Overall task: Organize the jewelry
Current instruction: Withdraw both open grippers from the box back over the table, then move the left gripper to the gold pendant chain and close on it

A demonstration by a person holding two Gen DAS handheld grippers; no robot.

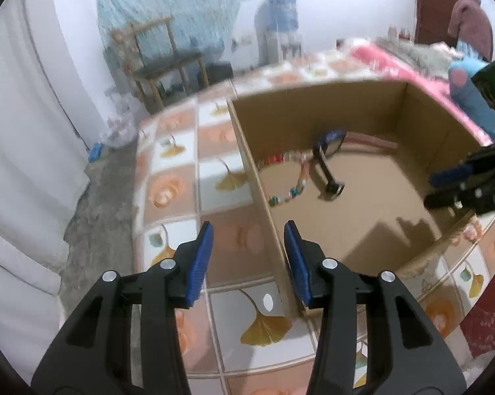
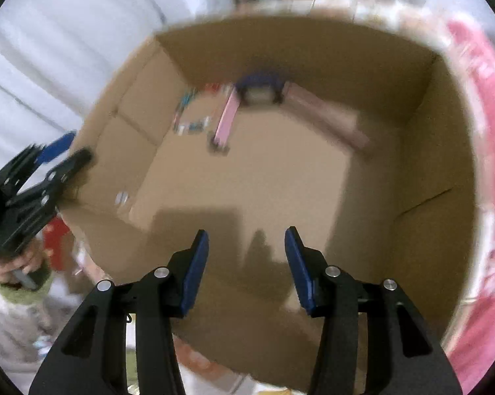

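Jewelry: beaded bracelet [image 1: 293,177] and watch [image 1: 328,151] lie at the far-left corner of the cardboard box [image 1: 313,92] floor. Left tool [image 1: 249,256] straddles the near-left wall, spread wide, empty. Right tool [image 2: 247,263] hovers above, equally spread, probably approaching for pickup.

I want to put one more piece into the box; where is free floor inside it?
The cardboard box floor is bare near the right gripper and toward the right wall. It is crowded at the far left corner: beaded bracelet, watch.
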